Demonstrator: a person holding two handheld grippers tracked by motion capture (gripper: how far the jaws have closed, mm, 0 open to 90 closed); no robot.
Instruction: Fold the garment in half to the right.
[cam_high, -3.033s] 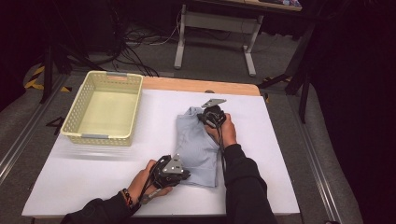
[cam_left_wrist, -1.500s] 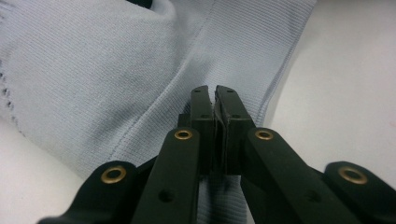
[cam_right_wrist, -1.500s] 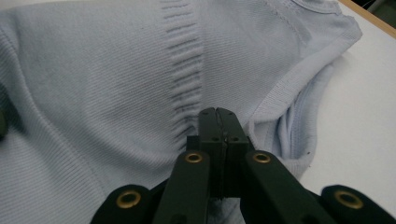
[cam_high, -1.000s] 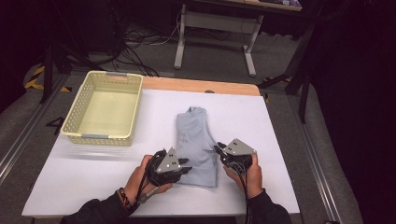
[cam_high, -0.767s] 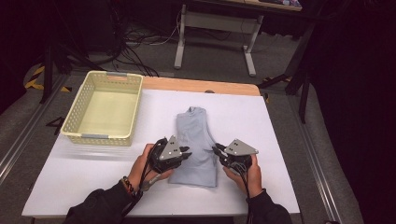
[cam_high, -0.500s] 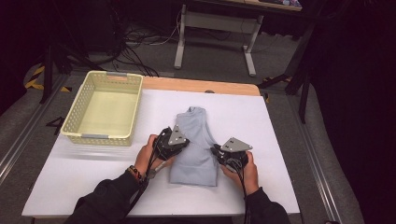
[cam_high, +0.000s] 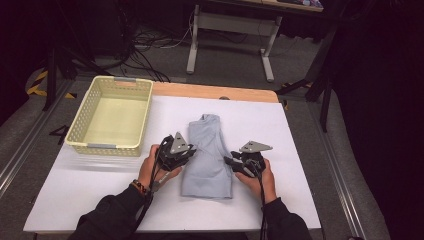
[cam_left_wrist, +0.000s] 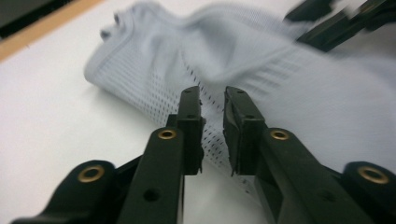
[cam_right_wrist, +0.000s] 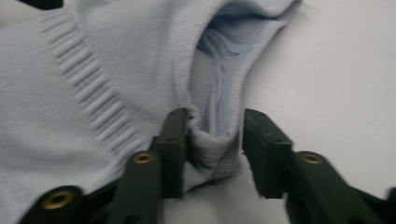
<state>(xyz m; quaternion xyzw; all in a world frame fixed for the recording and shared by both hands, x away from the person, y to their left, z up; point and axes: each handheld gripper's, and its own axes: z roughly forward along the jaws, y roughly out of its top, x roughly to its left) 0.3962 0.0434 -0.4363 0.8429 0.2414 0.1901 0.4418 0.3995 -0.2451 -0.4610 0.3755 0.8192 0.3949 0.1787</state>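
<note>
Overhead, the high view sets out the whole table (cam_high: 100, 200): a folded pale-blue garment (cam_high: 210, 150) lies lengthwise at the middle of the white surface, its narrow end pointing away from the person; a cream plastic basket (cam_high: 111, 116) stands well apart at the far left; the left gripper (cam_high: 186, 154) sits against the garment's left edge and the right gripper (cam_high: 231, 162) against its right edge, each held in a hand, with dark sleeves coming in from the bottom; how far the jaws stand apart cannot be read from up there.

Closer in, the left gripper view supplies that detail; the left gripper (cam_left_wrist: 212, 128) has a narrow gap between its black jaws, which have just been opening, and the perforated knit of the garment (cam_left_wrist: 280, 93) lies between and behind the tips; the pads do not visibly pinch it, so the jaws stand slightly apart over the fabric's edge; the other gripper's black jaws show blurred at the top right of this view; a strip of wooden table edge (cam_left_wrist: 42, 32) runs across the top left.

Meanwhile the right gripper view shows something the overhead one hides: a rolled, ribbed hem of the garment (cam_right_wrist: 93, 93) sits between the jaws of the right gripper (cam_right_wrist: 212, 154); the cloth touches the left-hand jaw while the other stands clear of it, bare white table showing beside it; these jaws have also just been opening and stand apart.
</note>
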